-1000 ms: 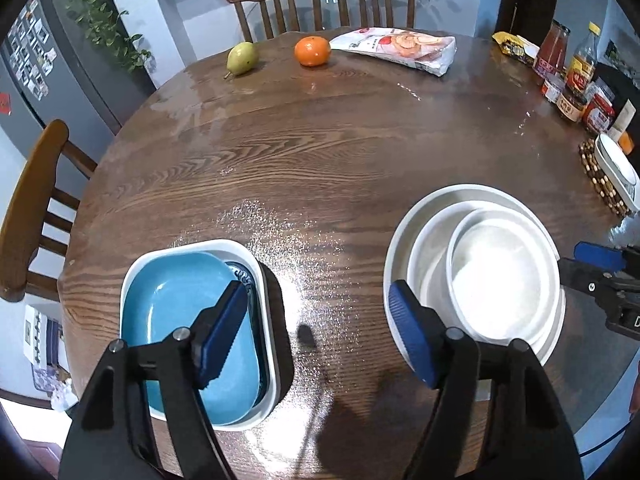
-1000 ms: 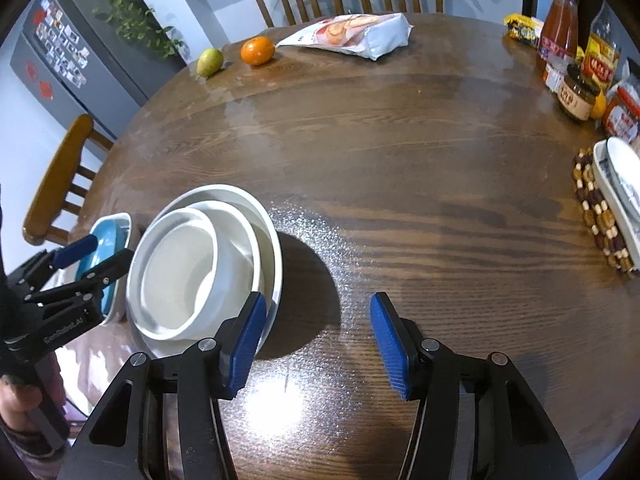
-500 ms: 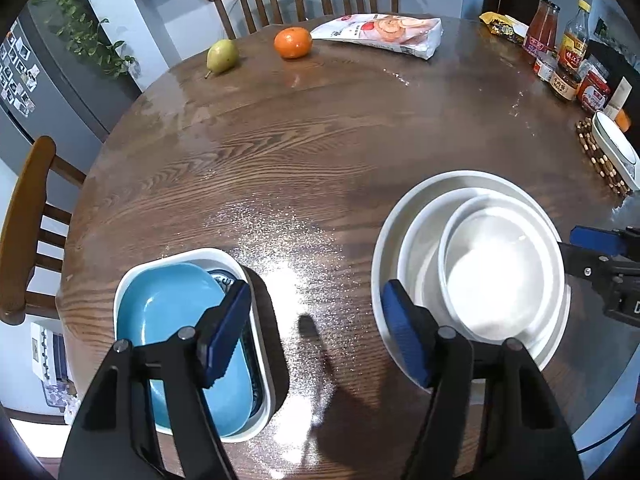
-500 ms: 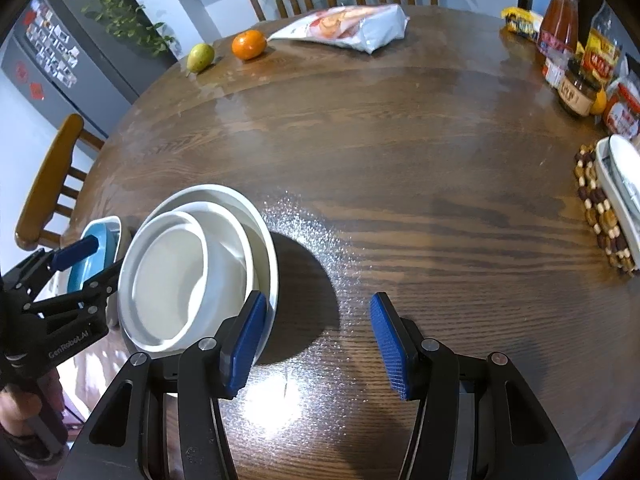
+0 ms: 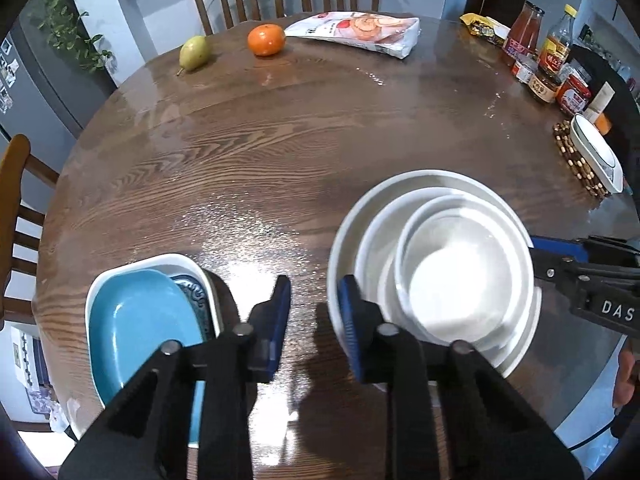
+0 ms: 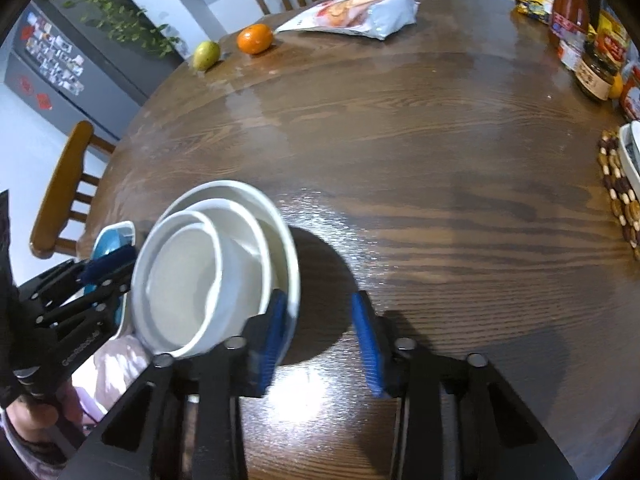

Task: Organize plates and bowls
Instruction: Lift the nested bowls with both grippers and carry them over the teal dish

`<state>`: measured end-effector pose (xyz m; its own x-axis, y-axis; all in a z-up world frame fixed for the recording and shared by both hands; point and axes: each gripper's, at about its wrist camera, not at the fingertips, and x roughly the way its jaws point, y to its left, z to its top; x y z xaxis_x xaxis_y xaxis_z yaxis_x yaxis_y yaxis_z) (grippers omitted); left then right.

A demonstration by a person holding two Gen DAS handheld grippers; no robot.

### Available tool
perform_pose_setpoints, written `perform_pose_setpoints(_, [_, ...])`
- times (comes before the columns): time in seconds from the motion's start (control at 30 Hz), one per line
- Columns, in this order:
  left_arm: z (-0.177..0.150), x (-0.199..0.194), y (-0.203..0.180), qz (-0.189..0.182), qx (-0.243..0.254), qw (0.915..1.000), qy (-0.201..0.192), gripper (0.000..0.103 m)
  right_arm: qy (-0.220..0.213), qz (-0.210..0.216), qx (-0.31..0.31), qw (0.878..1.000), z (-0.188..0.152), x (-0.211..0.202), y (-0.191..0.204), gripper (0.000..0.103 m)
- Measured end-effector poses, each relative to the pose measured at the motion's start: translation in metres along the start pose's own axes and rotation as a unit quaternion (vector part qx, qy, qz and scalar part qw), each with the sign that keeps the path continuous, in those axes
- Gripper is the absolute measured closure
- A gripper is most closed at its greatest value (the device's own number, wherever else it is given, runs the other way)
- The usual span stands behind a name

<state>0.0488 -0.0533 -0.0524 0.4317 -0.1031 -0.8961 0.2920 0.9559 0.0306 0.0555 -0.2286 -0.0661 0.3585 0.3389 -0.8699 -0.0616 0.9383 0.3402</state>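
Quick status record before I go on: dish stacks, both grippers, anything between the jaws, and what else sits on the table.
white stack: three nested round white dishes, near table edge
blue stack: blue dish inside a white rectangular dish, beside white stack
left gripper: jaws just closing, narrow gap, nothing between them
right gripper: jaws just closing, still apart, nothing between them
far side: pear, orange, snack bag

We see both units built alike: left gripper (image 5: 314, 320) and right gripper (image 6: 320, 340) have matte black angular linkage arms, round silver pivot screws and blue ribbed pads (image 5: 352, 328). White lettering on the side bodies, only partly readable.
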Motion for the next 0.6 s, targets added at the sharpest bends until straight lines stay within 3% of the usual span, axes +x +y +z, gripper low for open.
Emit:
perform_pose_setpoints(0.1, [0.001, 0.001, -0.003, -0.002, 0.002, 1.0, 0.0, 0.092, -0.002, 0.003, -0.008, 1.0, 0.0, 0.0, 0.004, 0.077])
perform_pose_setpoints(0.43, [0.001, 0.001, -0.005, -0.003, -0.005, 1.0, -0.005, 0.096, -0.004, -0.002, -0.021, 1.0, 0.0, 0.0, 0.007, 0.078])
perform_pose_setpoints(0.5, [0.0, 0.002, -0.006, -0.007, -0.005, 0.9999, -0.005, 0.101, -0.004, 0.001, -0.021, 1.0, 0.0, -0.001, 0.007, 0.083])
perform_pose_setpoints(0.6, [-0.001, 0.001, -0.006, -0.003, -0.007, 0.9999, -0.009, 0.101, -0.007, 0.002, -0.033, 0.999, -0.001, -0.001, 0.013, 0.091])
